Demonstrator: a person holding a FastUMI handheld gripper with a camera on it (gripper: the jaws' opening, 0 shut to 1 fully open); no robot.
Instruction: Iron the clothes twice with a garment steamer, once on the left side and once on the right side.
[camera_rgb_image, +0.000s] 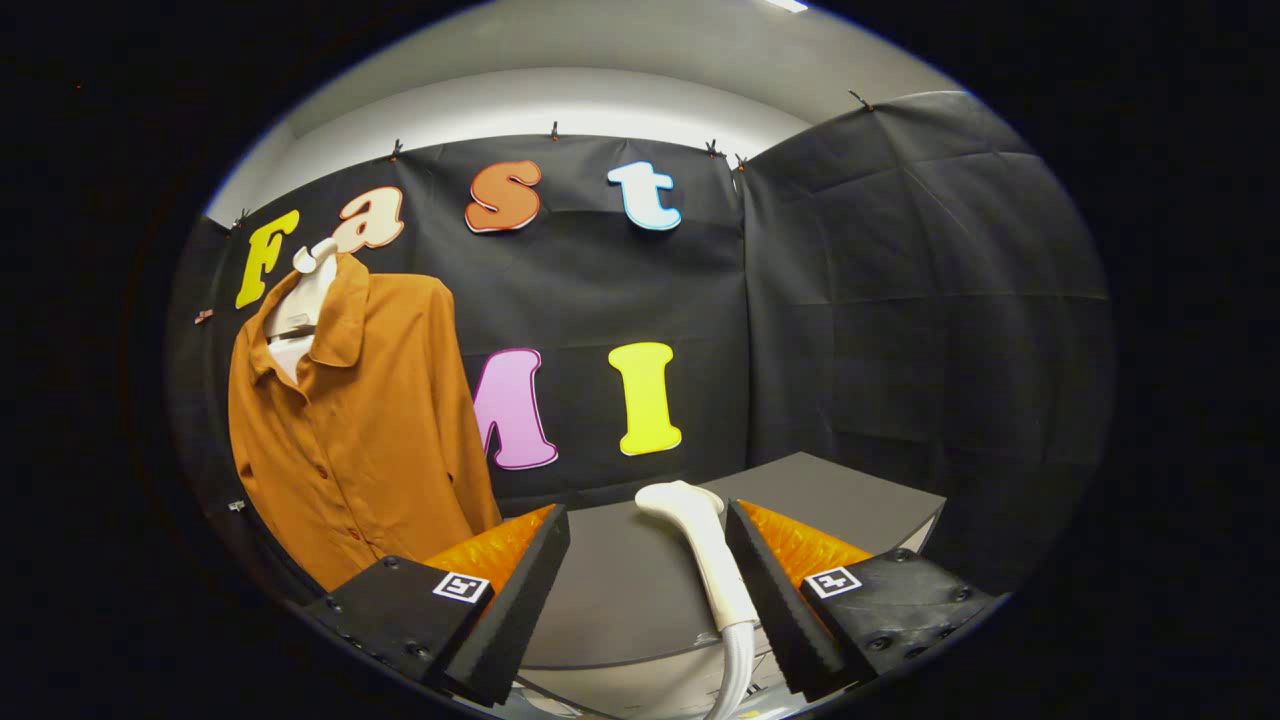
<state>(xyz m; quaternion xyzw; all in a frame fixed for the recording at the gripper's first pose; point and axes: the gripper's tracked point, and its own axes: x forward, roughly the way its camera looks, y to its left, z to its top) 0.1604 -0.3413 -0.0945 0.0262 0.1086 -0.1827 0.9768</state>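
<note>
On the black-draped booth wall, at ten o'clock from the fingers, hangs an orange button-front shirt on a white form. At twelve o'clock, the grey tabletop carries a smooth white garment steamer, lying between the spread, released fingers of the gripper, against the right one.

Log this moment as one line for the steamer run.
gripper: open, holding nothing | steamer: lies on table between fingers, against the right one | shirt: hangs on mannequin beyond left finger | ironing: not started
</note>
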